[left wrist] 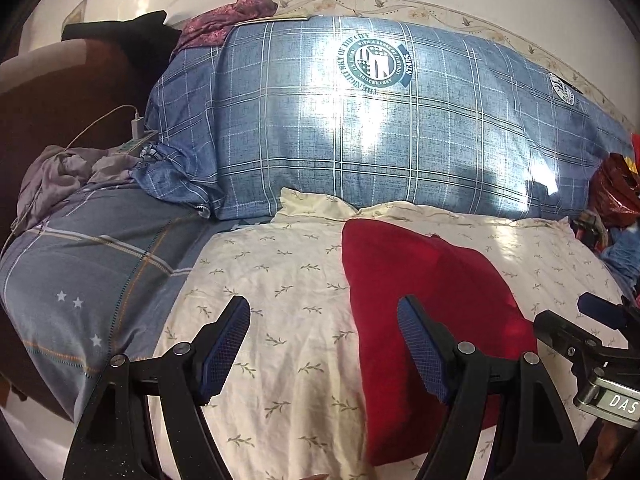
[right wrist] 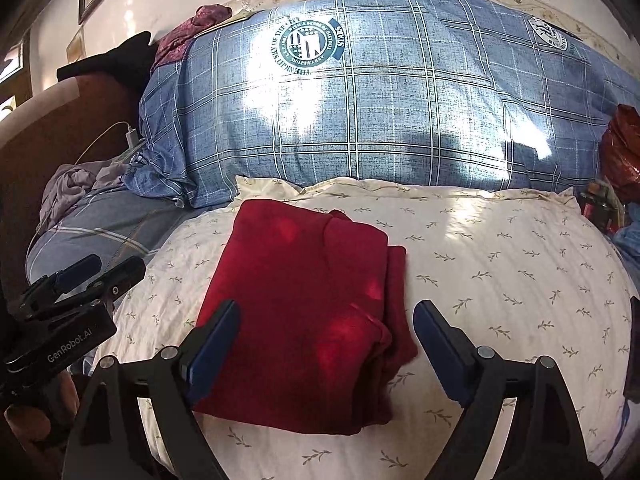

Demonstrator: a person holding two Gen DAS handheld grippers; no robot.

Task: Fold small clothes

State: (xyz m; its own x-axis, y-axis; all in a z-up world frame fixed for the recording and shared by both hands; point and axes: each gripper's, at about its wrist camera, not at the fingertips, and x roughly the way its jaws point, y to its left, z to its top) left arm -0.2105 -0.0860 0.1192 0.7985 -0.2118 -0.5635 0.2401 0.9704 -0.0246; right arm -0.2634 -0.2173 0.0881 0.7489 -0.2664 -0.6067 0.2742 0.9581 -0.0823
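Two wrist fisheye cameras look forward and downward along their jaws, close over a cream leaf-print pillow (left wrist: 288, 280) on a bed. The left view sits left of the folded red garment (left wrist: 432, 280); the right view faces it squarely. Both share the pillow, the garment and the blue plaid bolster (right wrist: 380, 112) behind, and each catches the other gripper at its edge.

One folded red garment (right wrist: 304, 304) at centre; one cream pillow (right wrist: 500, 264) beneath; one blue plaid pillow (right wrist: 400, 120) at 12 o'clock; two grippers: left gripper (left wrist: 324, 320), right gripper (right wrist: 326, 320).
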